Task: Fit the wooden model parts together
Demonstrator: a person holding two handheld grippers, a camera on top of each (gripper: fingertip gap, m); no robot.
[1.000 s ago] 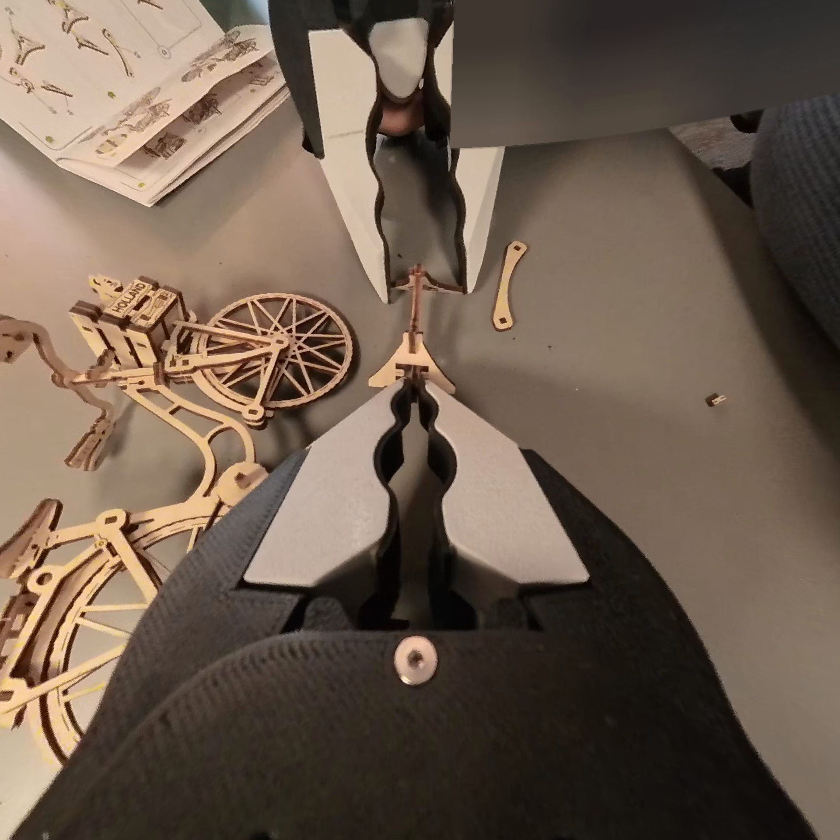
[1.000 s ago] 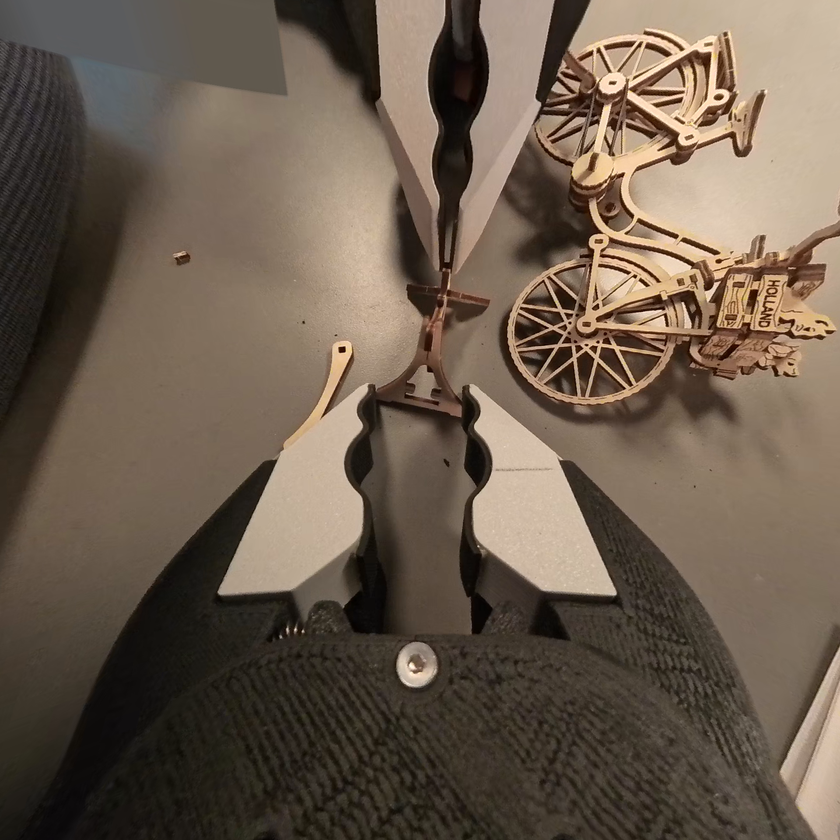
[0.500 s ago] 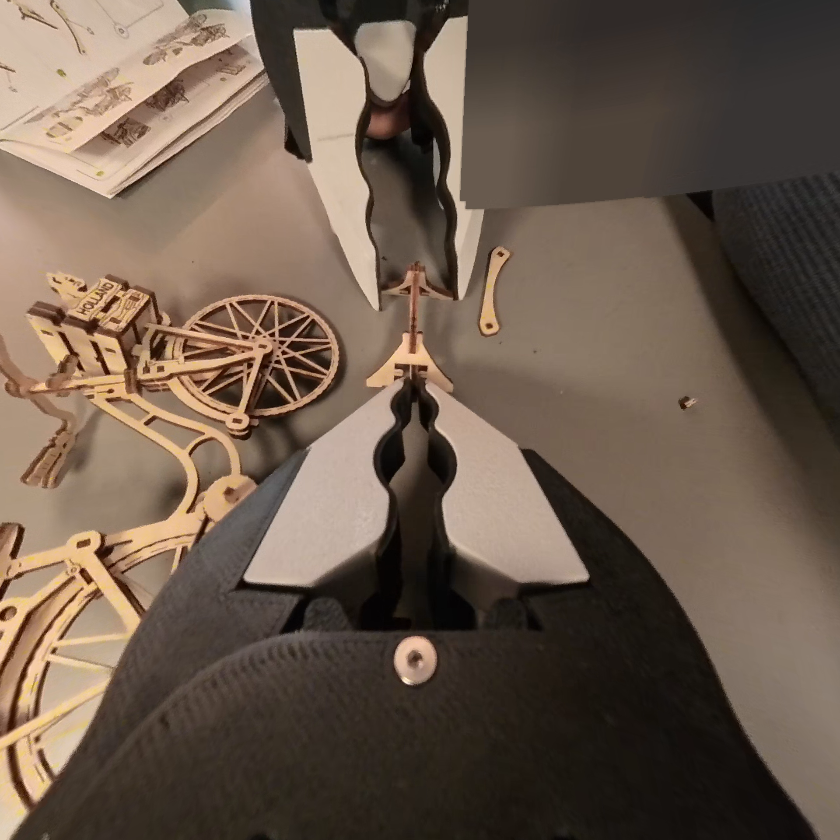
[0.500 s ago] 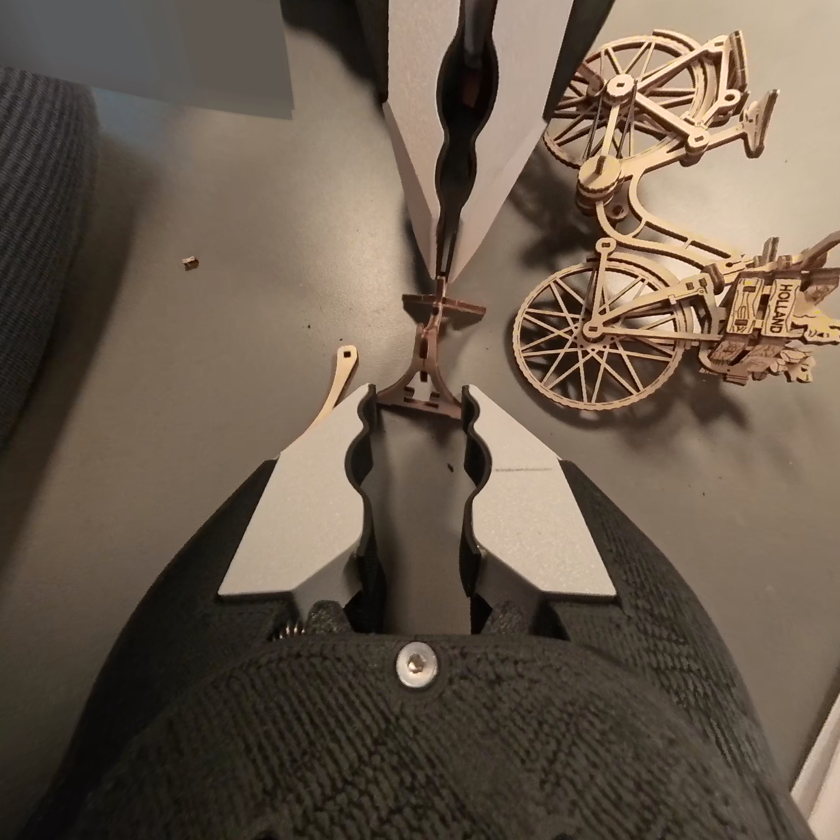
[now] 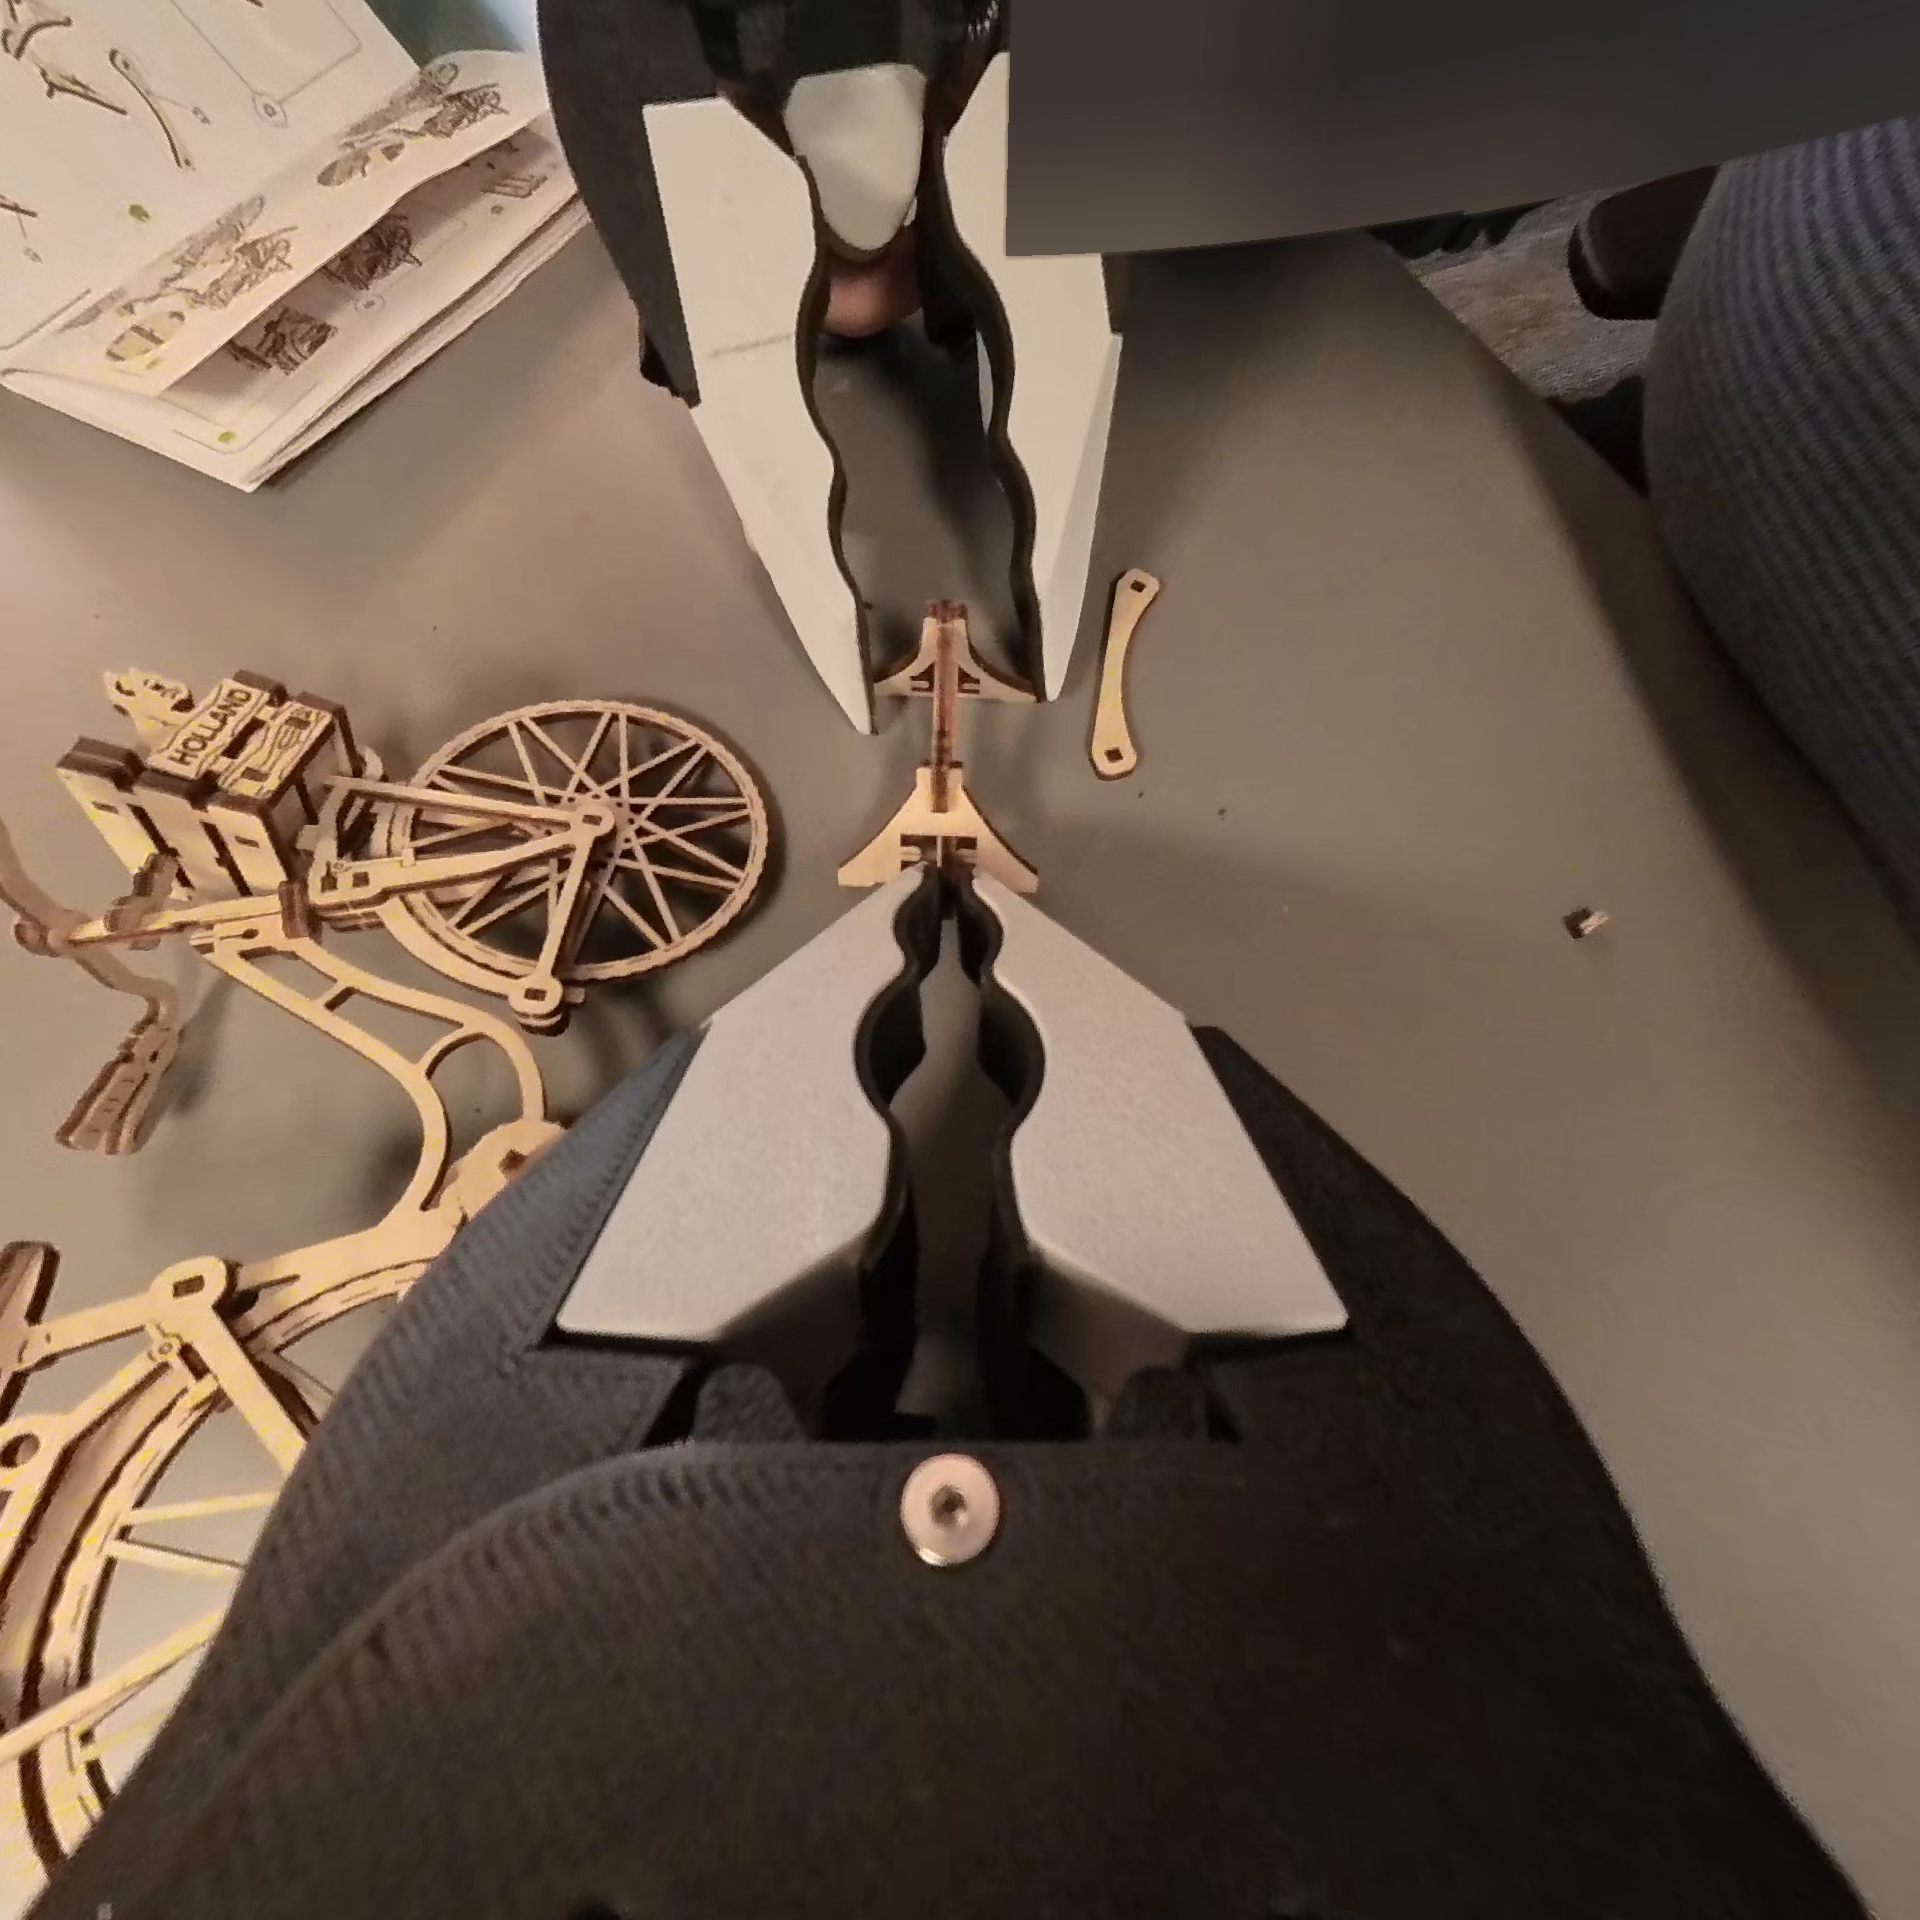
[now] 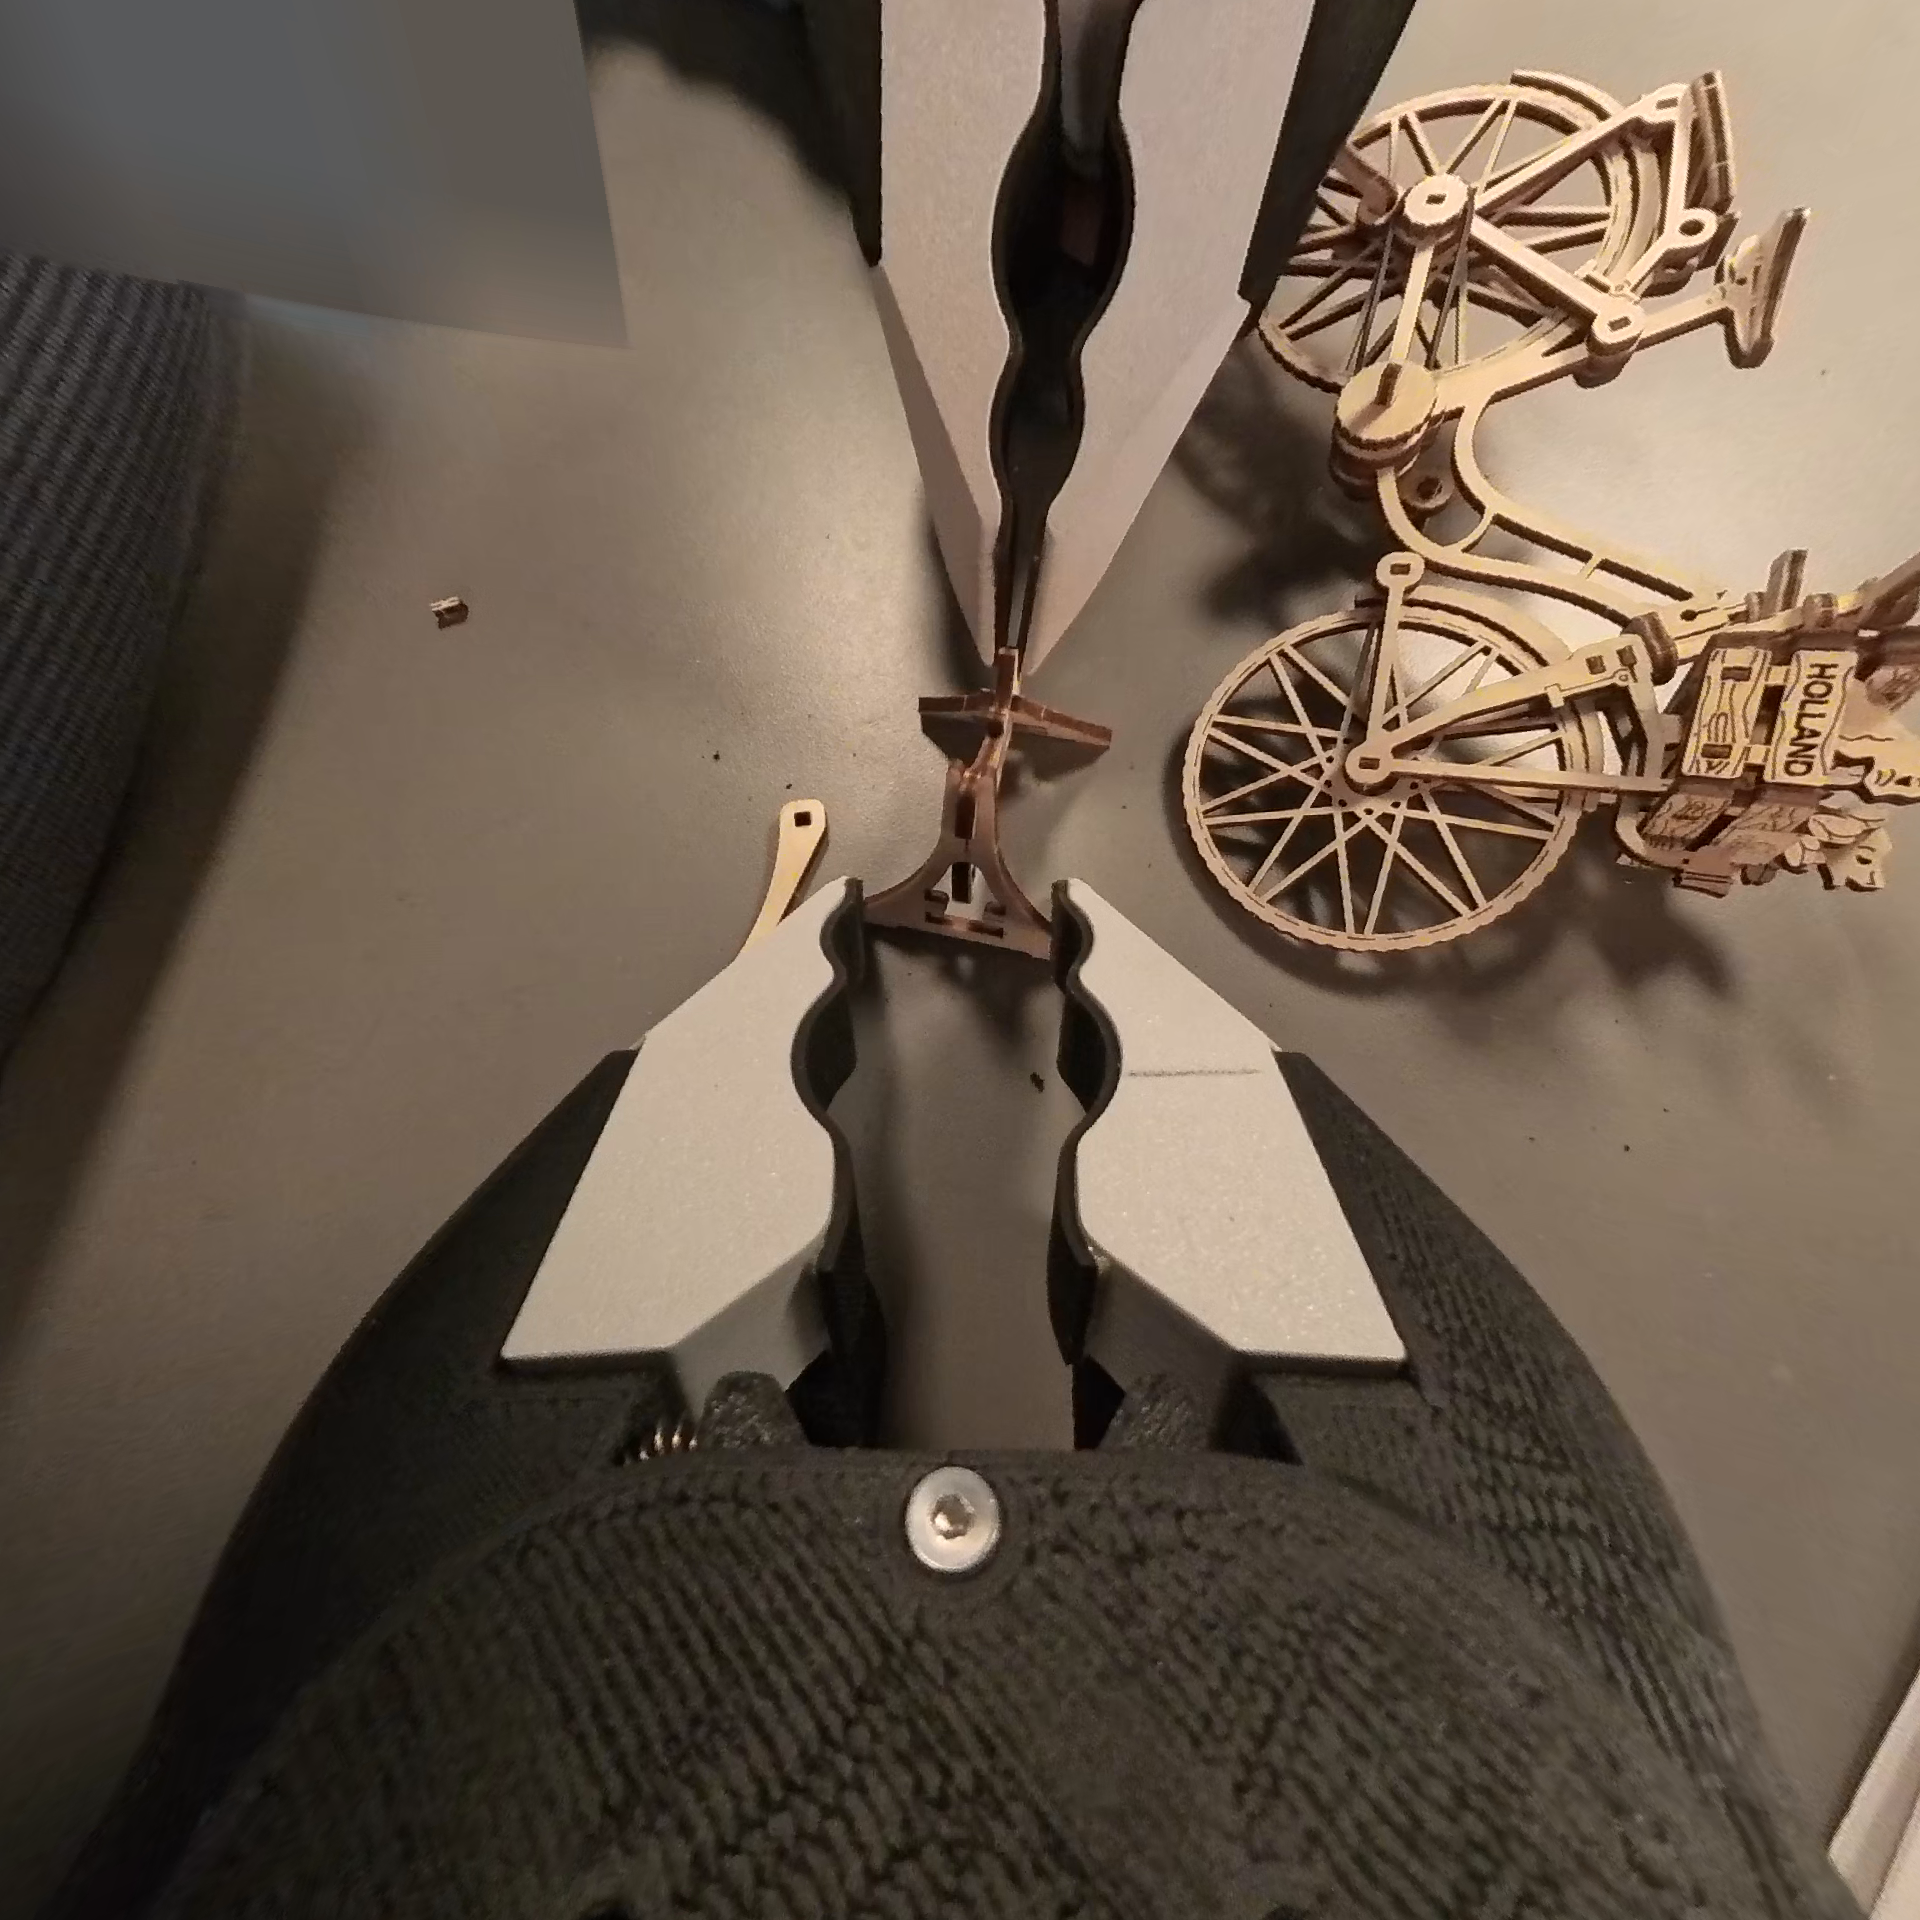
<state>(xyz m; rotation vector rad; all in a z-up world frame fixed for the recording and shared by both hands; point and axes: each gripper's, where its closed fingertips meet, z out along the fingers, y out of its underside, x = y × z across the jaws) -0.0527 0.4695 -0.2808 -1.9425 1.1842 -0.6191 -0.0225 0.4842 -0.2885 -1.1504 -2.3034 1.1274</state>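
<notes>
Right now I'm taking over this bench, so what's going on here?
A person holds two grippers facing each other over a grey table. The left gripper pinches one end of a small wooden stand piece; the right gripper clamps its wide foot. A wooden bicycle model, a loose curved strip and an instruction booklet lie nearby.

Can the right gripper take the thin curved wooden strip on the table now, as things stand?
Probably not yet. The right gripper is shut on the small wooden assembly, which the left gripper also pinches. The strip lies free beside its fingers, so only the occupied jaws prevent it.
</notes>
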